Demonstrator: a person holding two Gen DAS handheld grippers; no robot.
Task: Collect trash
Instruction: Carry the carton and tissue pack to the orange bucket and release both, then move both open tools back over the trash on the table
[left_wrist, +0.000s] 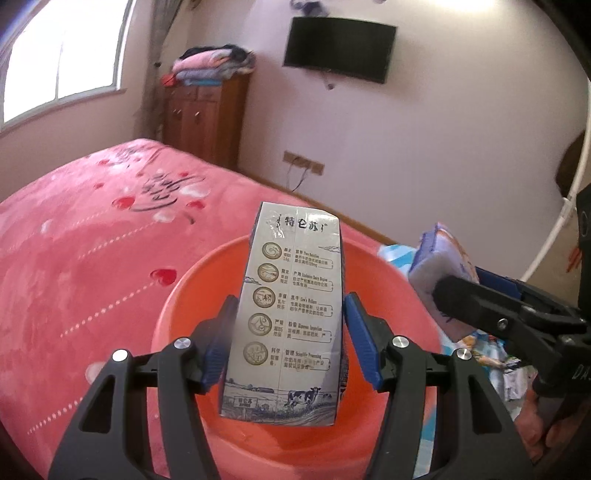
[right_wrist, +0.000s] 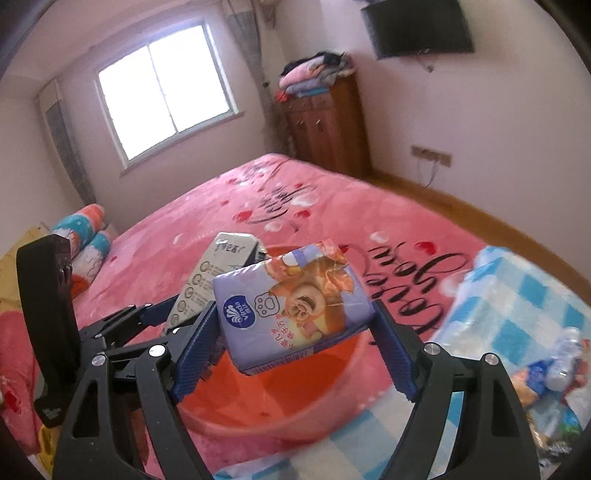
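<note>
My left gripper (left_wrist: 291, 299) is shut on a grey milk carton (left_wrist: 295, 258), held upright over an orange-red plastic basin (left_wrist: 192, 280) that sits on the bed. Just to the right, my right gripper (left_wrist: 461, 280) carries a purple tissue pack (left_wrist: 439, 254). In the right wrist view, the right gripper (right_wrist: 295, 310) has both blue pads pressed on the ends of the tissue pack (right_wrist: 295, 295), which hangs above the basin (right_wrist: 295, 391). The left gripper (right_wrist: 177, 310) and its carton (right_wrist: 218, 266) are close on the left.
A pink heart-patterned blanket (left_wrist: 92, 240) covers the bed. A blue checked cloth (right_wrist: 517, 295) lies at the right, with a plastic bottle (right_wrist: 565, 354) and wrappers on it. Rolled pillows (right_wrist: 85, 236) lie at the far left. A wooden cabinet (right_wrist: 325, 125) stands by the wall.
</note>
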